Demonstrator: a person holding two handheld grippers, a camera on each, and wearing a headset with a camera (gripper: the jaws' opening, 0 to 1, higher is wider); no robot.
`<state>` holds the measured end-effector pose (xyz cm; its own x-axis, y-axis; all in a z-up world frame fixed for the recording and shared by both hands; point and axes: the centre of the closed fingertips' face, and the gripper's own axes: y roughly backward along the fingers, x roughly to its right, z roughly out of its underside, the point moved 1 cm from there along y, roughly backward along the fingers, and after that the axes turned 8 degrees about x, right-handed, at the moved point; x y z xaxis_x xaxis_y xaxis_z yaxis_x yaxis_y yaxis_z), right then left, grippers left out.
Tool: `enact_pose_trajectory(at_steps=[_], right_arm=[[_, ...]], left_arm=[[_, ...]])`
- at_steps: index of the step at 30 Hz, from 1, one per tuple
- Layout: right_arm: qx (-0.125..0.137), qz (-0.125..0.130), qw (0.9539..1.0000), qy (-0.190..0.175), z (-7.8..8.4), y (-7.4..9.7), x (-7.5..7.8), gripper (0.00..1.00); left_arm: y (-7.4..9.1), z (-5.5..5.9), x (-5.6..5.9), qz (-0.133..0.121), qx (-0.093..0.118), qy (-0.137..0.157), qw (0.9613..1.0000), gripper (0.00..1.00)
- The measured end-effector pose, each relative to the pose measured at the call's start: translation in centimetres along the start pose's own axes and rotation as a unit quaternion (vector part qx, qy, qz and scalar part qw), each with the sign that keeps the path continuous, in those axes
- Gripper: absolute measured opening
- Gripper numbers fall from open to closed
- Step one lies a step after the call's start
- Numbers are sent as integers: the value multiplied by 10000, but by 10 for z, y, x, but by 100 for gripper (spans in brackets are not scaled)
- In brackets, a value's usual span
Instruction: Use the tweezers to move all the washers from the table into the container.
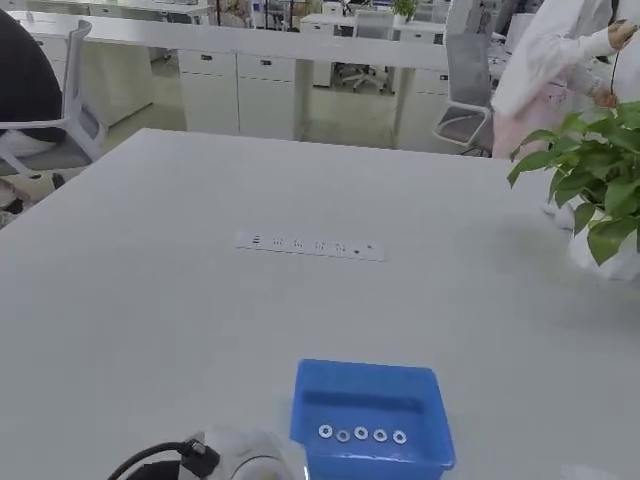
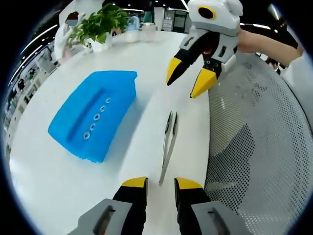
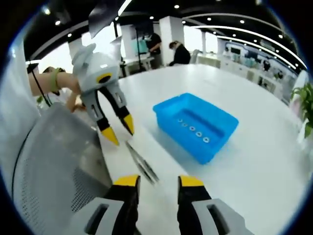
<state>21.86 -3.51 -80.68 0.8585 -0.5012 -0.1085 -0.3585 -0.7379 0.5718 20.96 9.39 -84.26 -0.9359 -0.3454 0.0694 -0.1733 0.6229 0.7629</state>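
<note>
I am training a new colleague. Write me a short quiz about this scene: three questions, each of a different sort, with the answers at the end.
1. True or false: the tweezers lie on the table, and the left hand-held gripper and the right hand-held gripper are both open.
2. How many washers are in the blue container? A) three B) five C) eight
3. Fill the gap: inside the container, the washers lie in a single ___.

Key: 1 true; 2 B; 3 row.
</note>
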Motion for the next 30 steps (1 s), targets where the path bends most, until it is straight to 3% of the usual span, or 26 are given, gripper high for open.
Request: enact_pose_trajectory(at_steps=[3, 6, 7, 10, 11, 12, 15, 21, 25, 28, 30], right_arm=[[204, 160, 9996, -104, -5, 4, 5, 33], [384, 328, 9986, -175, -8, 9, 11, 36], [423, 384, 9982, -183, -10, 10, 12, 36], [579, 526, 9966, -260, -15, 15, 15, 40], [672, 581, 9956, -285, -18, 17, 17, 41], [705, 597, 9953, -295, -19, 18, 17, 42], [1016, 760, 9911, -400, -30, 25, 22, 45], [1695, 1167, 9773, -509, -58, 47, 36, 53], [1873, 1418, 9717, -256, -73, 61, 41, 54], [2022, 1660, 9651, 87, -87, 74, 46, 55], [2200, 1791, 9588, 123, -96, 83, 50, 58]], left_arm=[[7, -6, -2, -186, 288, 251, 9991, 32], [17, -13, -7, -460, 718, 617, 9944, 39], [19, -14, -6, -475, 768, 676, 9936, 41], [33, -22, -12, -772, 1225, 977, 9846, 48], [38, -25, -13, -854, 1414, 1105, 9801, 50], [40, -26, -14, -893, 1473, 1141, 9784, 52], [58, -35, -23, -1265, 1982, 1419, 9615, 58], [94, -48, -39, -1949, 2608, 1487, 9337, 68], [114, -59, -46, -2283, 2875, 1344, 9204, 74], [127, -67, -50, -2502, 3007, 1220, 9122, 77], [136, -74, -52, -2639, 3168, 1162, 9036, 79]])
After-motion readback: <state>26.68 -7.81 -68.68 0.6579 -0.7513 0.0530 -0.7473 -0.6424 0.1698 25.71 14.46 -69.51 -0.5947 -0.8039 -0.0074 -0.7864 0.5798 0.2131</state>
